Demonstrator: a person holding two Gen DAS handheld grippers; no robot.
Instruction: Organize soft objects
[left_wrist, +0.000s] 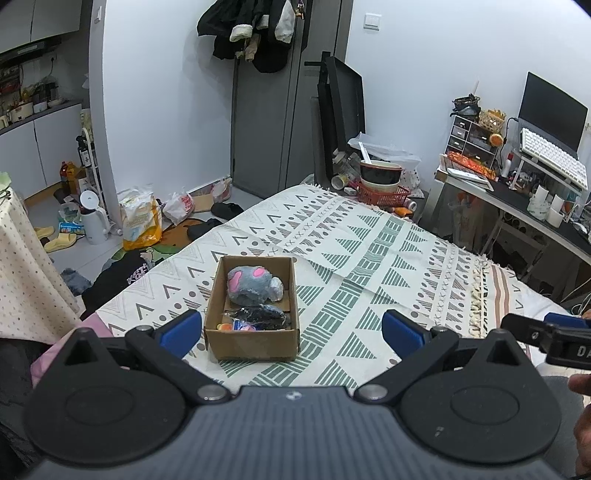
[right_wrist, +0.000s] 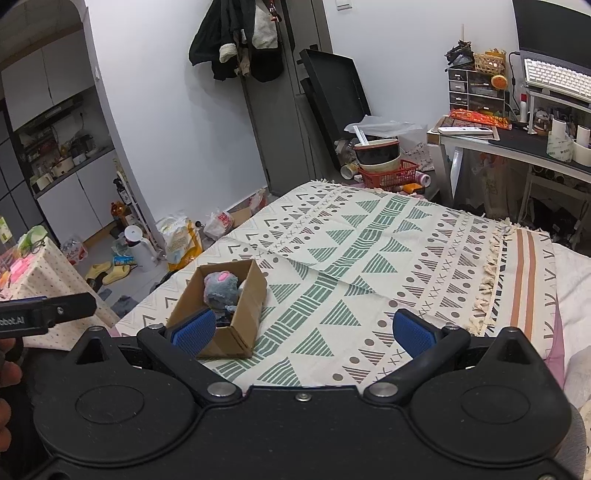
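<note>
Blue pads line both pairs of tongs, and both are spread wide with nothing between them. The left tongs (left_wrist: 291, 328) hang low over the near edge of the bed (left_wrist: 369, 266), their left pad just beside the near left corner of the cardboard box (left_wrist: 255, 343). The right tongs (right_wrist: 304, 332) hover alongside, further to the right, over bare patterned bedspread (right_wrist: 351, 258); in their view the left pad overlaps the box's near corner, though whether it touches cannot be told.

The box sits open-topped on the bedspread, toward the bed's left side. Inside, at the near end, lie a dark item in clear wrapping (left_wrist: 258, 315) and some small orange and pink bits (left_wrist: 236, 326). Behind them a grey plush toy with pink patches (left_wrist: 249, 284) fills the far half, pressed against the walls. With the soft things gathered in one container and no loose ones visible on the bedspread, the sorting looks close to finished, and the released tongs suit a pause above the box.

Beyond the bed's foot stand a red basket holding bowls (left_wrist: 382, 184) and black panels leaning on the wall. To the right a table (left_wrist: 517, 199) carries a keyboard and monitor. Coats (left_wrist: 251, 29) hang on the door at the back.
</note>
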